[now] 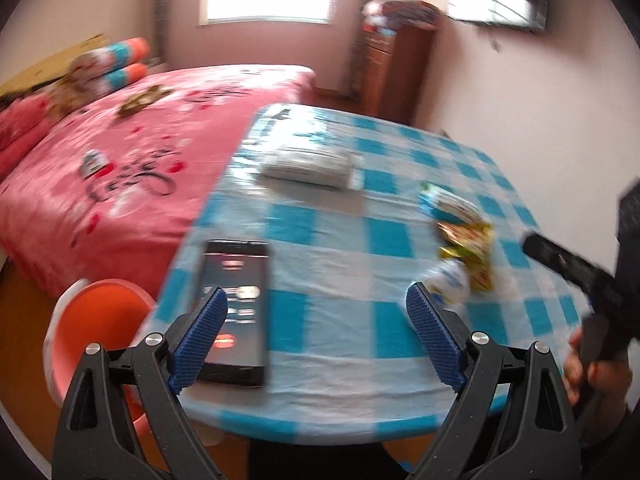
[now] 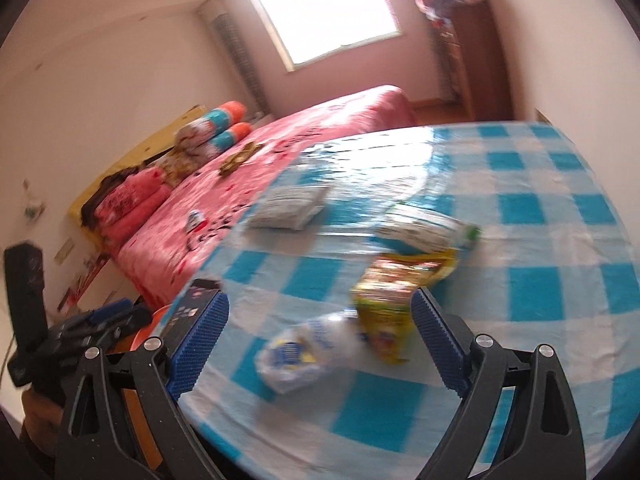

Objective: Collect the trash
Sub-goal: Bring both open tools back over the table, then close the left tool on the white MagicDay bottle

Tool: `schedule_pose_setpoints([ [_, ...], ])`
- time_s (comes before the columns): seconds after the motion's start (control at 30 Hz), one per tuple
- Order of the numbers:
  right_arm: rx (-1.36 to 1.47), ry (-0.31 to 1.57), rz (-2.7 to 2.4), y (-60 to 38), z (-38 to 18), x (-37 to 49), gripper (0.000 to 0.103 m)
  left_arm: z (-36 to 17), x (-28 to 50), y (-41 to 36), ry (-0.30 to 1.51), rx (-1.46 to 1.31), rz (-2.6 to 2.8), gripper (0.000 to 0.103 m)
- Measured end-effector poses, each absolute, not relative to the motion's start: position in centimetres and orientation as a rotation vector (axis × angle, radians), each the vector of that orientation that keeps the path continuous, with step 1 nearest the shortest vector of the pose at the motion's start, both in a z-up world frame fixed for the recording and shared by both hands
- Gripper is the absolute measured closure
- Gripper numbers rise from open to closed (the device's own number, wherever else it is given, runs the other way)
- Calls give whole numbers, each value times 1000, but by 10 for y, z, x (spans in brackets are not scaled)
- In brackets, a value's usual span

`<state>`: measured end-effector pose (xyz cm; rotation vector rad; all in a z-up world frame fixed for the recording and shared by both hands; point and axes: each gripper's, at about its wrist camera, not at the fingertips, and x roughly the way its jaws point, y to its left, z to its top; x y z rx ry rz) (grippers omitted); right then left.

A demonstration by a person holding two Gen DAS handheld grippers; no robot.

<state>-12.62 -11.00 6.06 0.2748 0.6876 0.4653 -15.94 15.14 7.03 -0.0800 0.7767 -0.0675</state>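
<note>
Both frames are blurred. The left gripper [image 1: 316, 316] is hanging over the near edge of the tabletop [image 1: 344, 280], which is wearing a blue and white checked cloth. Its jaws are standing wide open and nothing is lying between the pads.

The right gripper [image 2: 320, 336] is also showing open jaws, and they are gripping nothing. Below and between them a crumpled clear plastic bag [image 2: 304, 352] with a blue and yellow print is lying on the cloth. Just beside it, touching or nearly touching, a yellow snack wrapper [image 2: 396, 296] is lying, and behind that a white and green wrapper [image 2: 424, 228].

A white packet [image 1: 308, 162] is resting farther back, and a black phone [image 1: 236, 304] with a lit screen is lying near the left edge. An orange bin [image 1: 96, 320] is standing on the floor between the tabletop and the pink bed [image 1: 120, 168].
</note>
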Motion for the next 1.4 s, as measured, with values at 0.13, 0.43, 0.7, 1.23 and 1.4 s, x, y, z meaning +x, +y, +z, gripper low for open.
schedule_pose_setpoints([
  [0.13,352,723,421,-146,47,-116,12,62,-148,115,802,-16,-184,12],
  [0.43,406,761,404,-175,33,-106,12,25,-121,64,913,101,-302,12],
  [0.7,381,796,478,-158,27,-96,12,8,-105,57,945,134,-332,12],
  [1.23,347,837,552,-126,20,-79,12,2,-86,55,940,102,-350,12],
  [1.4,340,841,549,-126,18,-78,12,2,-84,50,928,97,-346,15],
])
